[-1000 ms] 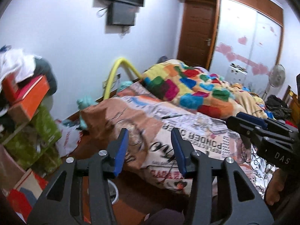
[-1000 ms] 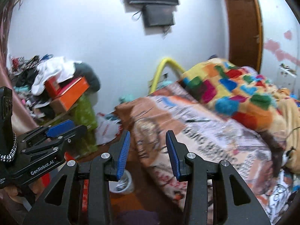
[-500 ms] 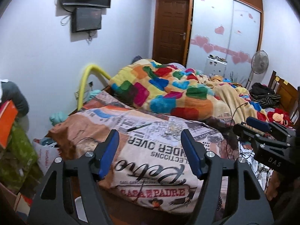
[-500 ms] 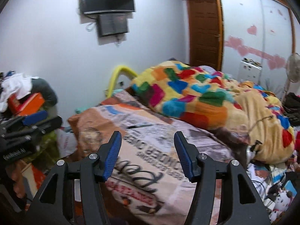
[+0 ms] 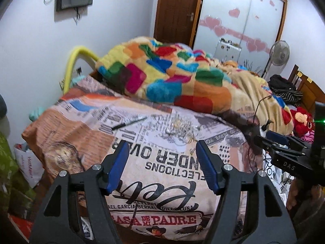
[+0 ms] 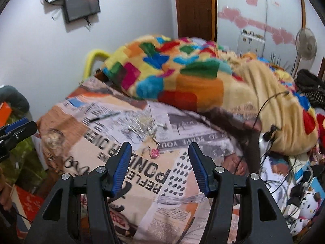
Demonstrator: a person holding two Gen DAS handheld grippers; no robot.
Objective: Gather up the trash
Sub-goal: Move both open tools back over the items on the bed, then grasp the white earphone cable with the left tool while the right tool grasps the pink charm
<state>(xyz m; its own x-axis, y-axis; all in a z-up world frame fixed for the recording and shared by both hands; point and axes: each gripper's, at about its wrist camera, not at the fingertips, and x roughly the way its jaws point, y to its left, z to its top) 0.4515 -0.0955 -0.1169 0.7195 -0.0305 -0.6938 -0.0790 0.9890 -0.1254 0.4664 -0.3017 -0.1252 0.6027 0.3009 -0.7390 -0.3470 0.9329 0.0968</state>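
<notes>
In the left wrist view, the left tool (image 5: 162,158) is held released above the bed (image 5: 154,162), its blue pads (image 5: 119,166) spread with nothing between them. A crumpled clear wrapper (image 5: 180,127) is seen lying on the printed bedspread beyond the pads, beside a pen (image 5: 130,123). In the right wrist view, the right tool (image 6: 159,160) is likewise released and empty; the wrapper (image 6: 145,127) and a small pink piece (image 6: 154,154) are seen just ahead.

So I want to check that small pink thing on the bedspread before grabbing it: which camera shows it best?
The right wrist view: the pink wrapper-like scrap lies on the printed bedspread, just ahead of the open right claw. The left wrist view shows no clear sign of it.
</notes>
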